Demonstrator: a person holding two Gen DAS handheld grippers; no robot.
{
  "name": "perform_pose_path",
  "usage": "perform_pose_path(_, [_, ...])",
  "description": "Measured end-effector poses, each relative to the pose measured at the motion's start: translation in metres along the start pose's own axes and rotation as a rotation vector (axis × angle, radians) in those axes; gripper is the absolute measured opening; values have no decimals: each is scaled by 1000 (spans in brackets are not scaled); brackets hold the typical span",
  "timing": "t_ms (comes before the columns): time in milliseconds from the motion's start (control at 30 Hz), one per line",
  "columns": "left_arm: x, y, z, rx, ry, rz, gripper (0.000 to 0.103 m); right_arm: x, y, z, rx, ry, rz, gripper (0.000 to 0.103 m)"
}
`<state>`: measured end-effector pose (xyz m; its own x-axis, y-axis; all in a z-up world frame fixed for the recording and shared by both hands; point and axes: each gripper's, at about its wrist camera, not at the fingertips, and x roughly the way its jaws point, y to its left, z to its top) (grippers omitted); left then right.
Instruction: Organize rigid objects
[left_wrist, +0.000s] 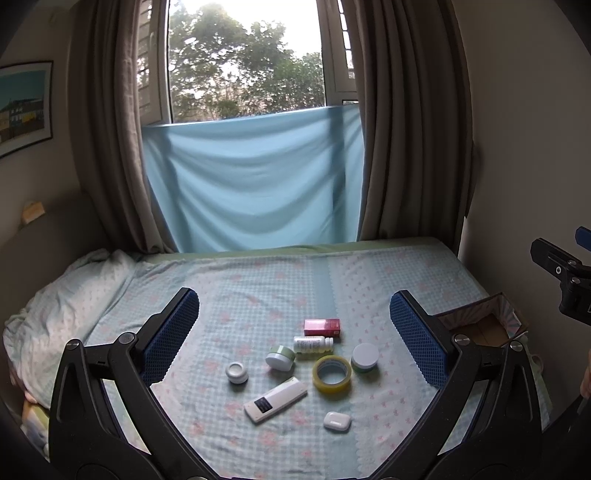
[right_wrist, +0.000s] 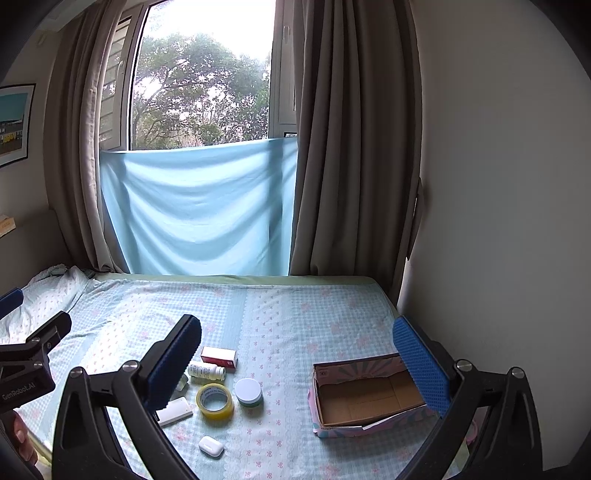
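"GenRobot.AI" printed on left gripper (right_wrist: 26, 332)

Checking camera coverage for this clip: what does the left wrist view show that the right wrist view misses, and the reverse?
Left wrist only: the small white round jar and tilted green-and-white jar, unobstructed. Right wrist only: the inside of the open cardboard box, empty. Both: yellow tape roll, red carton, white pill bottle, white earbud case, and each view's own gripper open, left gripper and right gripper.

- We record a home bedroom.
- Bed (left_wrist: 258, 280) with floral checked sheet, lower frame.
- Curtained window (left_wrist: 243, 62), top centre.
- Framed picture (left_wrist: 24, 107), upper left wall.
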<state>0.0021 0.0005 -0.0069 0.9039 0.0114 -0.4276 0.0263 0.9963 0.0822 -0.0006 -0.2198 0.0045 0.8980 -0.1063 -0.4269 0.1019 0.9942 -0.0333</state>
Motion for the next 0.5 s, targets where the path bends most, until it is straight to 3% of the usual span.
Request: perform_pose_path(500, [11,9,0,-9,20,14,103,8,5,2,-3,14,8,103])
